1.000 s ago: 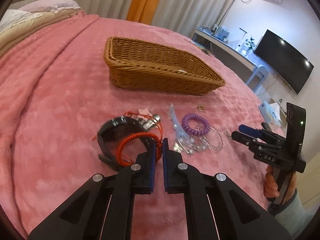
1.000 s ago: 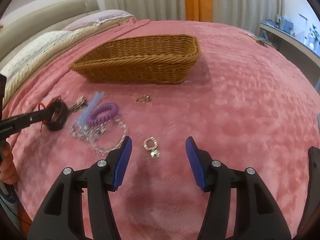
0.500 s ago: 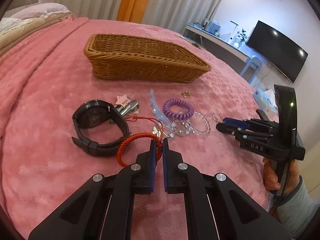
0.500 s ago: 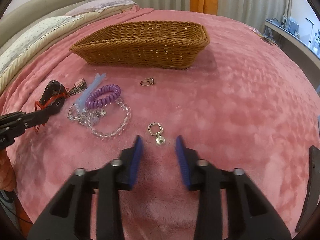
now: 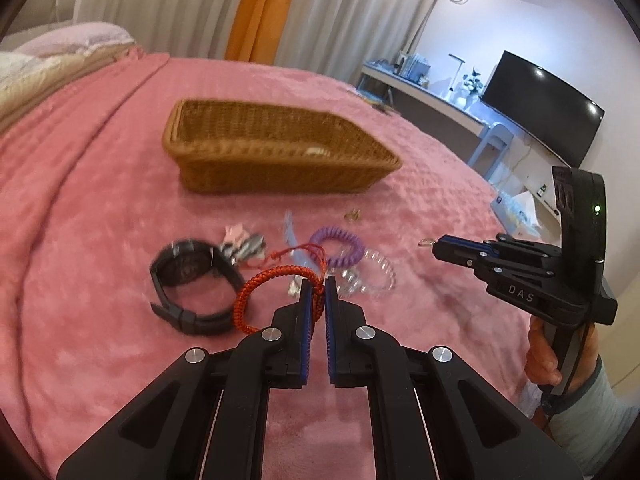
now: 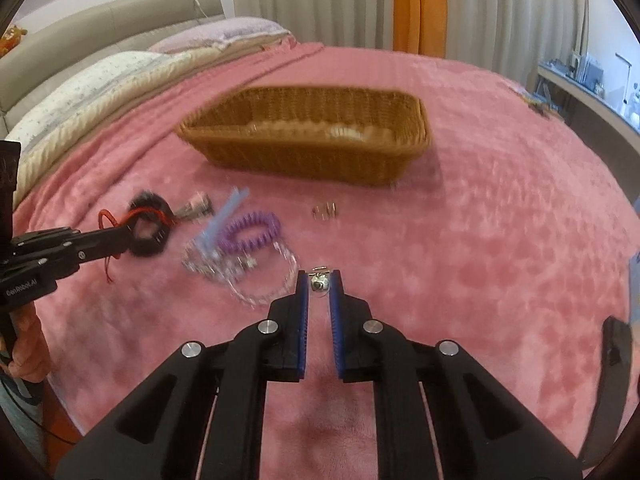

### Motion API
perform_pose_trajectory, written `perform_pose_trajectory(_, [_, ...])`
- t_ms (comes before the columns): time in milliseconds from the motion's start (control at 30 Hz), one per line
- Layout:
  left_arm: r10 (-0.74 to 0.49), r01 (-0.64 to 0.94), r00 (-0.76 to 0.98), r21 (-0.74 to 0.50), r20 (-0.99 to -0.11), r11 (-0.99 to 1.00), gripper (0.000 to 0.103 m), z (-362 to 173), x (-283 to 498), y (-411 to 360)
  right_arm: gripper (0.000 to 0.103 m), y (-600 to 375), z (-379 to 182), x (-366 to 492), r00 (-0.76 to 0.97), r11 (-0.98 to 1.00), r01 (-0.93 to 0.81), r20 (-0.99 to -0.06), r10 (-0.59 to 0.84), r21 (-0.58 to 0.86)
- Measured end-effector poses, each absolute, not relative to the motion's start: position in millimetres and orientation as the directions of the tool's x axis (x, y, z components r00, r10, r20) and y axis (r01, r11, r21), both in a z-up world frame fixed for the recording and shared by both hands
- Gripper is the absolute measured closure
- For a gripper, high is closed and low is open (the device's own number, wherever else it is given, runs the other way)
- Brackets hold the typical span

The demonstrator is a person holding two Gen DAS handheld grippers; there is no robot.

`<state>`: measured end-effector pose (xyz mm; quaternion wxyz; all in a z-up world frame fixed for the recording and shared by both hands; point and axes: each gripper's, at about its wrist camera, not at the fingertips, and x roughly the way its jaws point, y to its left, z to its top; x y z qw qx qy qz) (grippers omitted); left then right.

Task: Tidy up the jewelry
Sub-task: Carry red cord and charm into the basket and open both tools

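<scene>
Right now my left gripper (image 5: 319, 289) has its 2 blue pads nearly together, pinching the red braided bracelet (image 5: 256, 292) at one side of its loop; the rest of the loop hangs out to the left of the tips, and a thin red cord trails from it toward the pile behind. From the right wrist view the same gripper (image 6: 130, 232) reaches in from the left with the red loop at its tip.

My right gripper (image 6: 319, 280) is narrowed around a small silver charm (image 6: 319, 283), a little bell-like bead with a square ring at the top. The charm sits between the 2 tips and seems gripped, though some gap shows lower down between the pads. In the left wrist view the right gripper (image 5: 434, 246) comes in from the right with the silver ring poking out of its tip.

On the pink blanket (image 5: 100, 200) lie the other pieces: a black watch (image 5: 188, 280) just left of the red bracelet, a purple coil bracelet (image 5: 338, 242), a clear bead bracelet (image 5: 372, 276) just beside it, a pale blue strip (image 6: 224, 220) and a small gold clasp (image 6: 325, 212) alone nearer the basket. The wicker basket (image 5: 280, 168) stands beyond them all, well apart from both grippers, with something pale inside that is too blurred to name.
</scene>
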<state>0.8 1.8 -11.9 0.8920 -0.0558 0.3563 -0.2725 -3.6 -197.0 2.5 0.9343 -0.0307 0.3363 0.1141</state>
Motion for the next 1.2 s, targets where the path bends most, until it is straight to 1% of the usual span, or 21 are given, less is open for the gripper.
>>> perform_pose_trajectory(133, [-0.530,0.469,0.624,-0.268,-0.574,0.842,0.099,14,8,-2,0.094,-192,44,-1,0.794,0.968,-0.250,-0.569,0.212,0.011])
perform_pose_trajectory(267, [-0.528,0.476,0.655,-0.247,-0.541,0.844,0.099,46,35,-6,0.094,-186,79,20,0.829,0.966,-0.258,-0.516,0.217,-0.008])
perform_pose_trajectory(400, [-0.536,0.467,0.657,-0.271,-0.530,0.842,0.099,65,77,-11,0.094,-181,100,55,0.835,0.964,-0.267,-0.498,0.235,0.008])
perform_pose_trajectory(533, [-0.535,0.429,0.636,-0.321,-0.557,0.844,0.099,62,127,-17,0.094,-179,99,105,0.807,0.962,-0.267,-0.533,0.256,0.059])
perform_pose_trajectory(700, [-0.525,0.373,0.587,-0.370,-0.616,0.851,0.099,35,177,-25,0.094,-179,66,166,0.737,0.963,-0.240,-0.623,0.264,0.124])
perform_pose_trajectory(867, [-0.506,0.334,0.527,-0.381,-0.683,0.862,0.099,2,203,-34,0.094,-185,31,195,0.681,0.966,-0.204,-0.686,0.255,0.156])
perform_pose_trajectory(1033, [-0.494,0.324,0.517,-0.374,-0.699,0.869,0.096,-6,206,-35,0.094,-194,18,201,0.668,0.970,-0.180,-0.703,0.244,0.166])
perform_pose_trajectory(1067, [-0.496,0.325,0.515,-0.377,-0.699,0.868,0.085,-5,205,-35,0.094,-195,18,200,0.666,0.969,-0.179,-0.703,0.248,0.172])
perform_pose_trajectory(1100, [-0.504,0.327,0.513,-0.385,-0.695,0.863,0.067,-3,203,-34,0.093,-197,19,197,0.667,0.968,-0.178,-0.701,0.252,0.179])
perform_pose_trajectory(1167, [-0.508,0.329,0.529,-0.387,-0.680,0.861,0.051,3,199,-29,0.090,-201,23,194,0.674,0.968,-0.173,-0.694,0.253,0.184])
perform_pose_trajectory(1200, [-0.518,0.339,0.535,-0.391,-0.667,0.855,0.050,8,193,-27,0.085,-201,25,192,0.677,0.967,-0.174,-0.691,0.255,0.186])
